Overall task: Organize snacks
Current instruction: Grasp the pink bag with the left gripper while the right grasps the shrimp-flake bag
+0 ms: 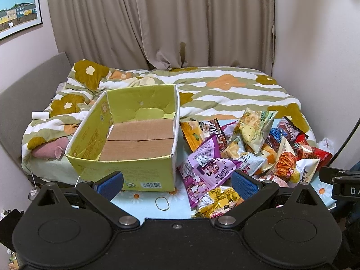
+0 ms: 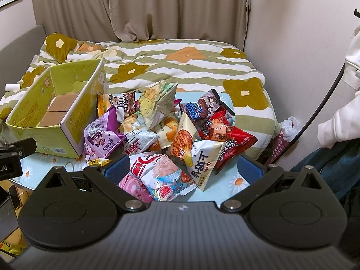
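Note:
An open yellow-green cardboard box (image 1: 126, 173) stands empty on the light blue flowered table (image 1: 146, 204); it also shows in the right wrist view (image 2: 33, 117). A pile of several snack bags (image 1: 254, 148) lies right of it, with a purple bag (image 1: 209, 168) nearest the box. In the right wrist view the pile (image 2: 171, 132) lies straight ahead, with a white and red bag (image 2: 162, 171) closest. My left gripper (image 1: 177, 183) is open and empty, in front of the box and the purple bag. My right gripper (image 2: 183, 168) is open and empty, just before the pile.
A bed with a green striped flower quilt (image 1: 225, 90) lies behind the table, curtains beyond. A rubber band (image 1: 162, 203) lies on the table near my left gripper. A pink plush (image 1: 51, 150) lies left of the box. A person in white sleeves (image 2: 346, 94) is at the right.

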Action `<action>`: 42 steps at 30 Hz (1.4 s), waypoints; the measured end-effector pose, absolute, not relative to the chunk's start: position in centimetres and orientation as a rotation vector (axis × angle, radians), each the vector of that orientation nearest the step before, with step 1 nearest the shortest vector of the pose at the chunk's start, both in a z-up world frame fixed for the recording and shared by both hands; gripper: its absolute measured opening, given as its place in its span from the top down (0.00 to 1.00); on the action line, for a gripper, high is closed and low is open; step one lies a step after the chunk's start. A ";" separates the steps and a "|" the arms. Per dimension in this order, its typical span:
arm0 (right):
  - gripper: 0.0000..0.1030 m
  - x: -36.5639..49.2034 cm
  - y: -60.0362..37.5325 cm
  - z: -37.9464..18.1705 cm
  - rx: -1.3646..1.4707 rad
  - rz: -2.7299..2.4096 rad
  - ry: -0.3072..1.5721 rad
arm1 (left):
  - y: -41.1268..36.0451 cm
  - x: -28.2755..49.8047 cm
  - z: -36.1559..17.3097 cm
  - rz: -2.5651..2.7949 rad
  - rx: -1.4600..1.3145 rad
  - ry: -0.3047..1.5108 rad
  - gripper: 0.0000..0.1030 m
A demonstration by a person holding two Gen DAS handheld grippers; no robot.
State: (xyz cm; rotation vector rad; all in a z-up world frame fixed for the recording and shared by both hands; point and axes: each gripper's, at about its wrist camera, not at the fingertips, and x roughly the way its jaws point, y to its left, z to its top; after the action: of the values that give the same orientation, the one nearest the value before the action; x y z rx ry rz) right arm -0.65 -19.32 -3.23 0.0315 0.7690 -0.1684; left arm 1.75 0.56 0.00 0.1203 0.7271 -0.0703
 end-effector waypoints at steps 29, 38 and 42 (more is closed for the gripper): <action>0.00 7.1 -24.5 -11.0 0.084 0.235 0.928 | -9.3 4.0 -12.4 -0.200 0.043 0.956 0.07; 0.00 10.7 -23.9 -15.3 0.083 0.388 1.034 | -11.0 5.1 -15.3 -0.114 0.088 0.931 0.08; 0.00 11.6 -23.7 -16.6 0.071 0.415 1.063 | -11.4 5.3 -15.8 -0.100 0.126 0.914 0.09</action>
State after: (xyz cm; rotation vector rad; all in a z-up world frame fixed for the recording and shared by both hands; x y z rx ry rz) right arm 11.58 -23.70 -16.57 0.0712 1.0627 0.4152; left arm 5.34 -11.44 -15.83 0.1257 0.9144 -0.1001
